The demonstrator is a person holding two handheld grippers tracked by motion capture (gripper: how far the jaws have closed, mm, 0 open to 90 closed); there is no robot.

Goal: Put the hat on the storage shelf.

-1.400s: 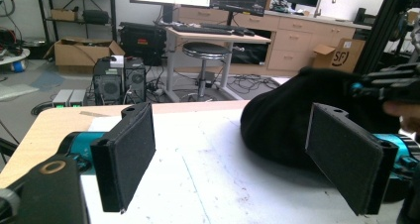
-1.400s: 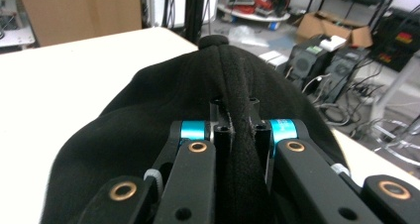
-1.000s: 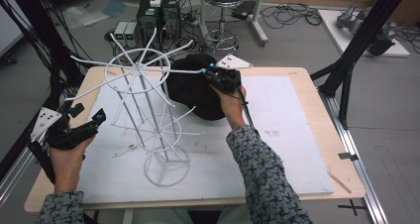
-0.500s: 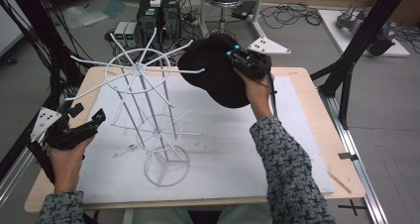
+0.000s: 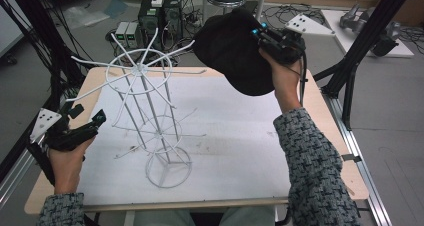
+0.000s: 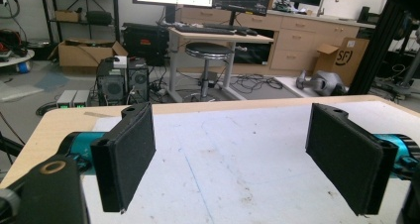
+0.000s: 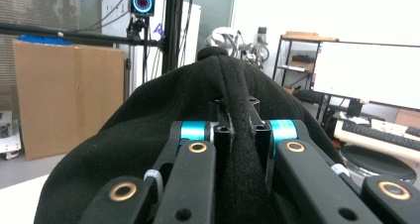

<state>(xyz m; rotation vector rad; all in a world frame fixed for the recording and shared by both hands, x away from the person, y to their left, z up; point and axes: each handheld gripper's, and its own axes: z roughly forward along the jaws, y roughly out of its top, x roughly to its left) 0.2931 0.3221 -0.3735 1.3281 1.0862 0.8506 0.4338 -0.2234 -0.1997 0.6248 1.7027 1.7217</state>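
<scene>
Scene: a person sits at a light wooden table (image 5: 320, 136) covered by a white mat, holding a gripper in each hand, seen from the high view.
Hat: a black cap (image 5: 235, 48) hangs in the air in the upper middle of the high view, above the far edge of the table and just right of the rack's top spokes, apart from them.
Rack: a white wire stand (image 5: 150, 111) stands left of centre, with a round base, a tall wire frame and thin spokes fanning out from a ring at the top.
Right gripper: the right gripper (image 5: 267, 38), at the upper right of the cap in the high view, is closed tight on a fold of the cap; in the right gripper view the black cloth (image 7: 233, 135) bunches up between the two jaws and drapes over both sides.
Left gripper: the left gripper (image 5: 82, 128) rests low at the left edge of the high view, near the table's left side; in the left gripper view its padded jaws stand wide apart with nothing between them.
Handling: the cap looks soft, light and floppy, likely to sag and swing from one pinch; the stiffer brim or a seam near the crown seems the surest place to hold.
Risk: the thin spokes could snag the cloth, and the rack looks light enough to tip.
</scene>
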